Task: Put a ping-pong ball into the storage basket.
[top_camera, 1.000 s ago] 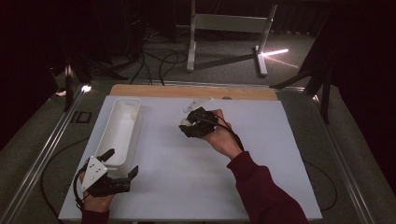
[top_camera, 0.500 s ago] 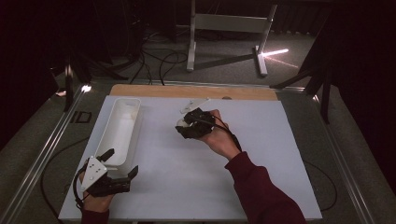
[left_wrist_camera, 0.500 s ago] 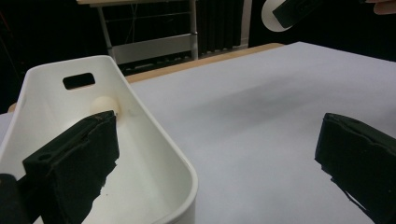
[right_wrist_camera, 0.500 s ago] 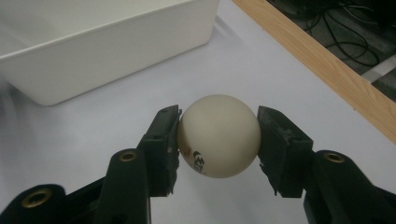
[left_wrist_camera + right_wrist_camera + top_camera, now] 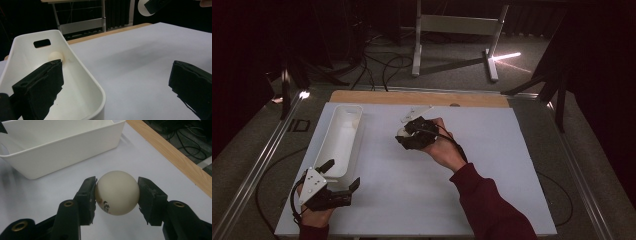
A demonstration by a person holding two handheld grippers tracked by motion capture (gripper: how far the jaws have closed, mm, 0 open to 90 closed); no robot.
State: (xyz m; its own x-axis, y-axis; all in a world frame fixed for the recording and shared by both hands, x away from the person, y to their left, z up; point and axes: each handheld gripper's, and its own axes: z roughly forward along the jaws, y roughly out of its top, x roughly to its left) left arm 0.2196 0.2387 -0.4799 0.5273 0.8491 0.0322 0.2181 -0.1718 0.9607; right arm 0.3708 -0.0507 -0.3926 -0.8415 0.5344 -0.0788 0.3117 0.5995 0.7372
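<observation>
Edging left, right gripper [image 5: 404,135] gripping ball [image 5: 117,193].

We see a dim room in the high view — only the white tabletop [image 5: 422,190] is evenly lit, and a bright streak of light lies on the floor behind it. In the right gripper view the ball [image 5: 117,192] is sharp and softly lit, without glare. In the left gripper view the near fingers [image 5: 40,87] blur — the tabletop carries a faint grey shadow.

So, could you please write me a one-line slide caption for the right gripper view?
Right gripper clamps a white ball above the white table, near a white bin.
</observation>
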